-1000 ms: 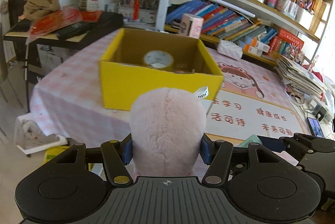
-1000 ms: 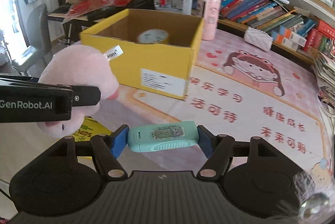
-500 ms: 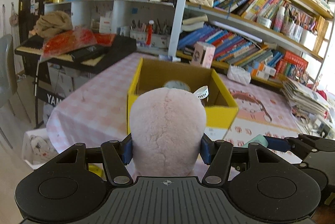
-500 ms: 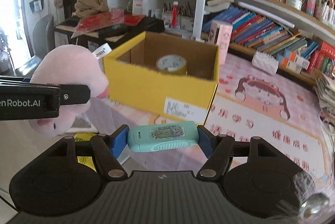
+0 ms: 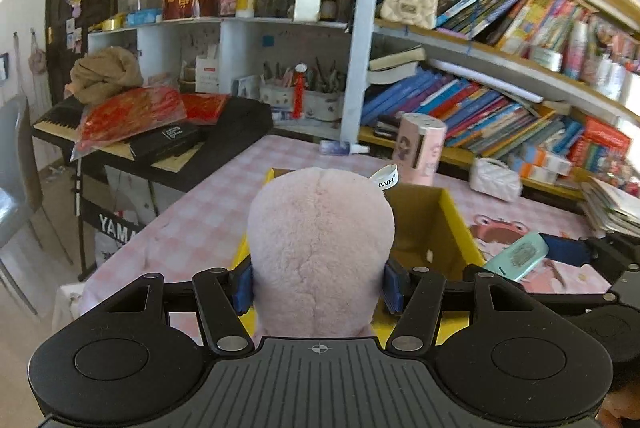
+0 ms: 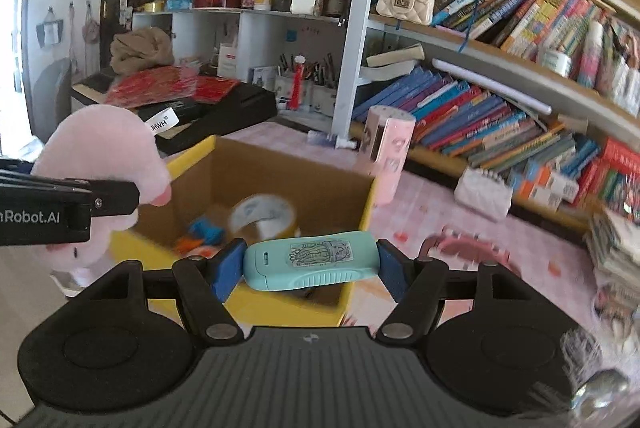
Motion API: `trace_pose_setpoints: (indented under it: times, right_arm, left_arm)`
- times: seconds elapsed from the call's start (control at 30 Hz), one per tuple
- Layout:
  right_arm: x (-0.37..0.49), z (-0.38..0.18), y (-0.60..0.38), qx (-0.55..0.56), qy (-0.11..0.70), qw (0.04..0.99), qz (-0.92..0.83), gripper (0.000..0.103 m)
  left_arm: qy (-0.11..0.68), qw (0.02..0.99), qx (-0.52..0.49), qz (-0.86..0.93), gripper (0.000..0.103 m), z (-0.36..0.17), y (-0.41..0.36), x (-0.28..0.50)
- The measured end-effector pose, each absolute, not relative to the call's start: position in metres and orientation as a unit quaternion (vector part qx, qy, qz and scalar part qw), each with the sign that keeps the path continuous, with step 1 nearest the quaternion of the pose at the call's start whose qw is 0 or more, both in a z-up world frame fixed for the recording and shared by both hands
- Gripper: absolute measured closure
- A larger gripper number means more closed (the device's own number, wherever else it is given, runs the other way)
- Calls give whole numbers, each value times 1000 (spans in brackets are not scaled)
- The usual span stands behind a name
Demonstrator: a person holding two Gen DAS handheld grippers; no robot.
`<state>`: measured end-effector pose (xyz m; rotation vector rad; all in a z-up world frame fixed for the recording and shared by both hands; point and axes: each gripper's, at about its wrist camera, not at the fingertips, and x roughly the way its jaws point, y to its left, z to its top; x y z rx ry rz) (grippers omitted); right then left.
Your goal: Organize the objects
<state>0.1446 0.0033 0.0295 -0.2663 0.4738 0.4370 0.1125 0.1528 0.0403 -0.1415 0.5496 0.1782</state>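
My left gripper (image 5: pixel 318 286) is shut on a pink plush toy (image 5: pixel 320 248) with a white tag, held above the near edge of the yellow cardboard box (image 5: pixel 452 224). The toy also shows at the left of the right wrist view (image 6: pixel 104 156). My right gripper (image 6: pixel 308 264) is shut on a teal flat case (image 6: pixel 312 260) with a drawing on it, held sideways over the box's near right wall (image 6: pixel 360 228). Inside the box lie a tape roll (image 6: pixel 264 216) and small blue and orange items (image 6: pixel 200 234). The case also appears in the left wrist view (image 5: pixel 518 256).
The box stands on a table with a pink checked cloth (image 5: pixel 200 212) and a cartoon mat (image 6: pixel 460 240). A pink cylinder container (image 6: pixel 386 156) and a white pouch (image 6: pixel 484 192) stand behind it. Bookshelves (image 6: pixel 500 76) fill the back; a keyboard stand (image 5: pixel 160 148) is at the left.
Both grippers have risen and moved forward with their objects, from in front of the box to over its near edge. The box interior now shows from above.
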Motion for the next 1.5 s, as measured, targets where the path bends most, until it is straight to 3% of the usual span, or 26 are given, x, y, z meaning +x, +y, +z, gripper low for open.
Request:
trace_pose_setpoints:
  times: [0.37, 0.47, 0.63, 0.7, 0.9, 1.13, 1.5]
  right_arm:
    - [217, -3, 39, -205, 257, 904, 273, 35]
    - [226, -10, 42, -207, 272, 898, 277, 35]
    - [221, -14, 40, -210, 272, 898, 277, 18]
    - [217, -13, 36, -204, 273, 898, 279, 13]
    - [191, 2, 11, -168, 266, 918, 243, 12]
    - [141, 12, -48, -97, 283, 944, 136, 9]
    - [54, -20, -107, -40, 335, 941, 7, 7]
  left_arm:
    - [322, 936, -79, 119, 43, 7, 149, 178]
    - [329, 933, -75, 124, 38, 2, 145, 183]
    - [299, 944, -68, 125, 9, 8, 140, 177]
    - [291, 948, -65, 116, 6, 15, 138, 173]
    - [252, 960, -54, 114, 0, 42, 122, 144]
    - [263, 957, -32, 115, 0, 44, 95, 102]
    - [323, 939, -65, 101, 0, 18, 51, 55]
